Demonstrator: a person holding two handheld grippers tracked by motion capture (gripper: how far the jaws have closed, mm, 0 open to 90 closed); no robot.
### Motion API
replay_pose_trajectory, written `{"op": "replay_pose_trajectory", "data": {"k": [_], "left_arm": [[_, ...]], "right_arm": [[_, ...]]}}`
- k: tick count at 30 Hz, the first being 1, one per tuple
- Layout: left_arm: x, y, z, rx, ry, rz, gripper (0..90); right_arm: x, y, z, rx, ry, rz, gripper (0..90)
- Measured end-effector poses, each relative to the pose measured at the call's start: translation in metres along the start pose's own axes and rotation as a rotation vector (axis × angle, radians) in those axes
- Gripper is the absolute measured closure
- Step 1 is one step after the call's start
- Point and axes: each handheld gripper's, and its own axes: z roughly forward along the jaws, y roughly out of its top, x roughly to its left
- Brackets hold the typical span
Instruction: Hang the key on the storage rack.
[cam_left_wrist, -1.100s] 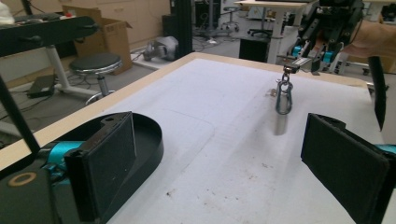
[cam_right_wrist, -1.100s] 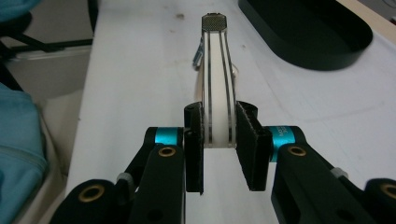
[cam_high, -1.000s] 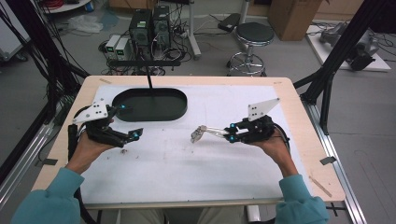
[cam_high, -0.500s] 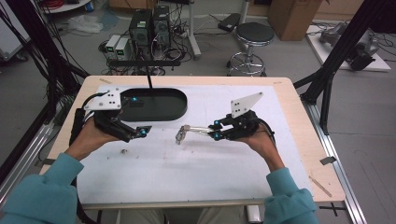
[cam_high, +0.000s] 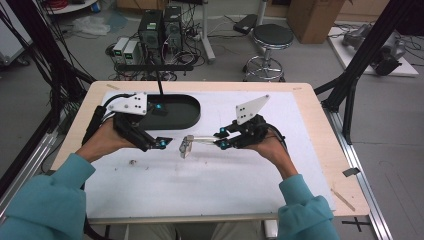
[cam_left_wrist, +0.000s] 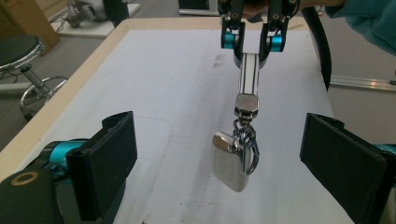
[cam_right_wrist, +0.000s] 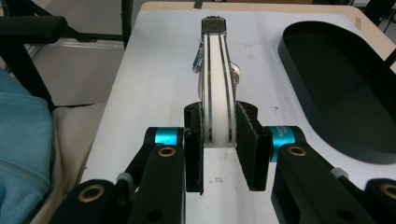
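Bare white surface (cam_high: 210, 185) lies open nearest the person. Right gripper (cam_high: 219, 139) fingers clench the keychain (cam_left_wrist: 240, 135) strap, its metal tag dangling between the left gripper (cam_high: 164, 143) fingers, spread apart, untouched. Beyond, black tray (cam_high: 187, 117) near the far edge.

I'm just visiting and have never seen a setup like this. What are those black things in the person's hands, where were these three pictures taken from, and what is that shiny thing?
No robot arm here: a person in teal sleeves holds a hand-operated clamp in each hand, the left gripper and the right gripper. One picture looks down from above the table. The other two come from small cameras riding on each gripper, looking along its two black jaws.

On the white table top lies a black oval tray. The right gripper is shut on the white strap of a keychain, holding it above the table; a silver tag and a clip dangle from its end. The left gripper's jaws stand wide open on either side of that tag, not touching it.
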Motion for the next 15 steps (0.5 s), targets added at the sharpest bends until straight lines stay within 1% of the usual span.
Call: {"op": "replay_pose_trajectory", "data": {"k": [2, 3, 6, 7, 9, 10, 15], "left_arm": [[0.001, 0.0, 0.004, 0.027, -0.028, -0.002, 11.5], [0.001, 0.0, 0.007, 0.037, -0.041, -0.011, 12.4], [0.002, 0.001, 0.014, 0.071, -0.064, -0.001, 13.9], [0.002, 0.001, 0.016, 0.074, -0.072, -0.001, 13.9], [0.002, 0.002, 0.02, 0.09, -0.081, -0.001, 13.9], [0.002, 0.003, 0.021, 0.098, -0.085, 0.003, 14.1], [0.002, 0.006, 0.028, 0.112, -0.095, 0.008, 17.6]], "right_arm": [[-0.002, 0.002, 0.003, -0.005, 0.006, -0.008, 74.8], [-0.002, 0.003, 0.004, 0.001, 0.007, -0.011, 74.8], [-0.003, 0.008, 0.008, 0.017, 0.013, -0.017, 74.8], [-0.003, 0.008, 0.008, 0.017, 0.013, -0.017, 74.8], [-0.004, 0.009, 0.008, 0.013, 0.012, -0.023, 74.7], [-0.004, 0.01, 0.009, 0.009, 0.014, -0.018, 74.8], [-0.004, 0.011, 0.012, 0.02, 0.016, -0.029, 74.7]]}}
